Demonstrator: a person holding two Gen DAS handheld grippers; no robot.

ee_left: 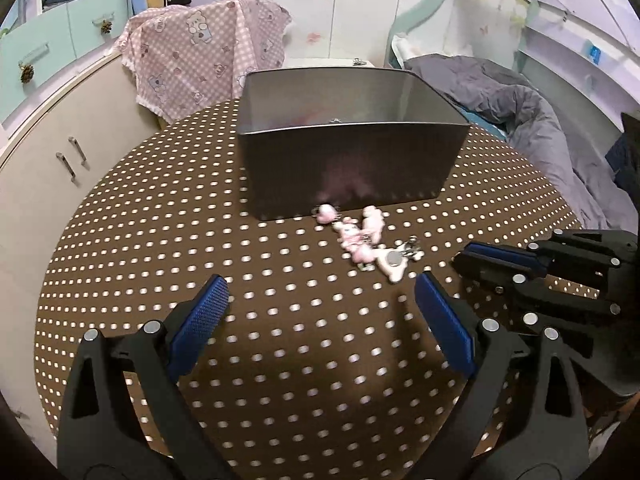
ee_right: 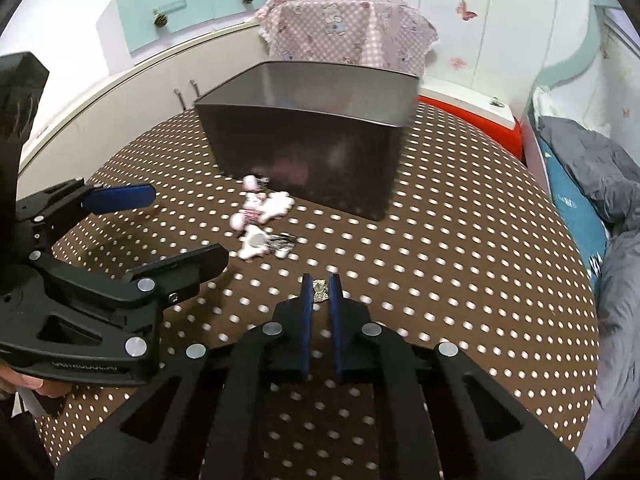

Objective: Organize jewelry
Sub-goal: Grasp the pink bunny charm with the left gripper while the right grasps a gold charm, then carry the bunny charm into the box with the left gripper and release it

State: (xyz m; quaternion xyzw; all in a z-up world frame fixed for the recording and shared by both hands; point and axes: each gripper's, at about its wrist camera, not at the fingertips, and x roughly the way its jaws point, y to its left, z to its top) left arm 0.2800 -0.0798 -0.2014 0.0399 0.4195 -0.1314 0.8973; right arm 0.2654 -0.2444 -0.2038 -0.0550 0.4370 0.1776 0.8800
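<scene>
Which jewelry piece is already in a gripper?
The small metallic piece, pinched between the right gripper pads. The pink pieces lie untouched by the grey box.

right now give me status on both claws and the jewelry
Right claw shut on small gold trinket. Left claw open, empty. Pink jewelry pile on table, before grey box. Nothing blocking.

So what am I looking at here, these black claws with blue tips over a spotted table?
No robot: a person holds a hand-operated claw in each hand, each with a camera looking along its fingers. One picture is from the left claw, open and empty; the other from the right claw, shut on a small metallic trinket. Each view also catches the other claw at its edge. On the brown dotted tablecloth lie a heap of pink and white jewelry and an open grey box.
</scene>
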